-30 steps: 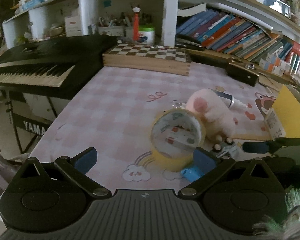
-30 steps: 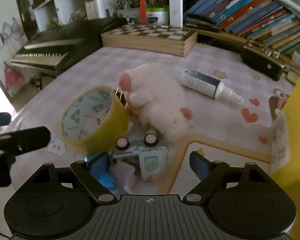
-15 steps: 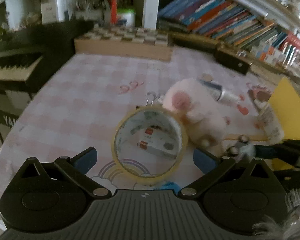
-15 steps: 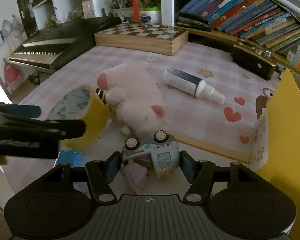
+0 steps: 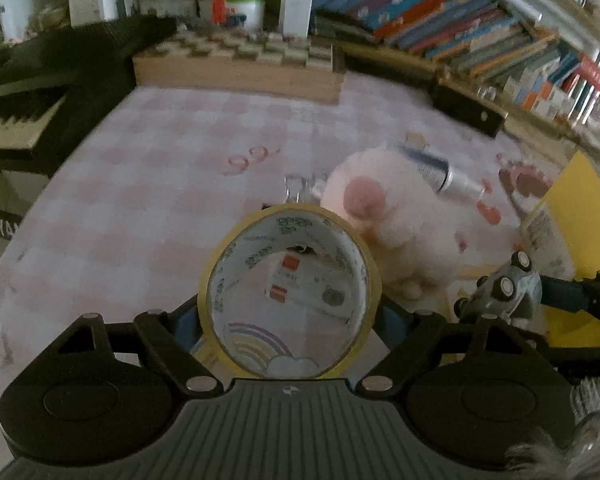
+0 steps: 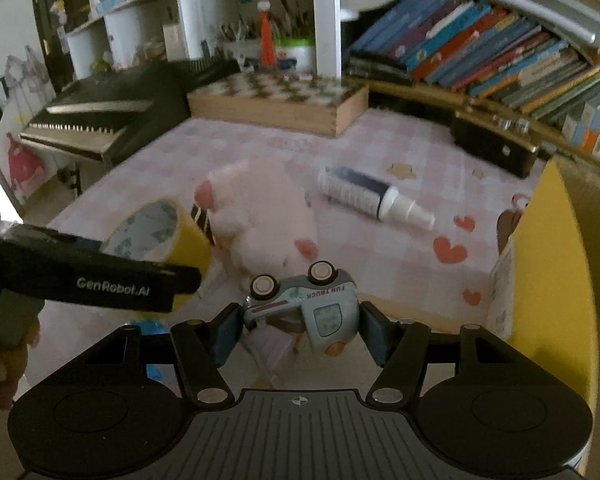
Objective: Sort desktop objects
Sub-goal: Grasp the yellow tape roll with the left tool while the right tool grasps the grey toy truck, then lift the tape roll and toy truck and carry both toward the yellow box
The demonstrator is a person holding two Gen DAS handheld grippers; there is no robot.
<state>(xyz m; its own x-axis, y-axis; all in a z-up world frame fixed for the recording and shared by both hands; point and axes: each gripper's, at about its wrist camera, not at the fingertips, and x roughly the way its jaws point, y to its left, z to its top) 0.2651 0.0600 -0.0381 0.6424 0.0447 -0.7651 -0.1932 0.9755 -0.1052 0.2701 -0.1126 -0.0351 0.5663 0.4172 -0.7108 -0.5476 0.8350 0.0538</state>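
Tape roll point(image 5: 290, 292) sits clamped between your left gripper point(image 5: 290, 320) fingers above the tabletop point(image 5: 148, 184); your right gripper point(image 6: 298, 332) fingers clamp the toy truck point(image 6: 304, 304) beside the plush point(image 6: 260, 208)

Pink checked tablecloth point(image 5: 148, 184); black keyboard point(image 6: 112, 108) at left; bookshelf point(image 6: 480, 56) behind; white shelving point(image 6: 324, 16)

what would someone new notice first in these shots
The yellow tape roll fills the middle of the left wrist view, standing on edge between the left gripper's fingers. In the right wrist view the right gripper pinches a small grey toy truck lying on its side. Just behind both sits a fluffy pink plush on the pink checked tablecloth.
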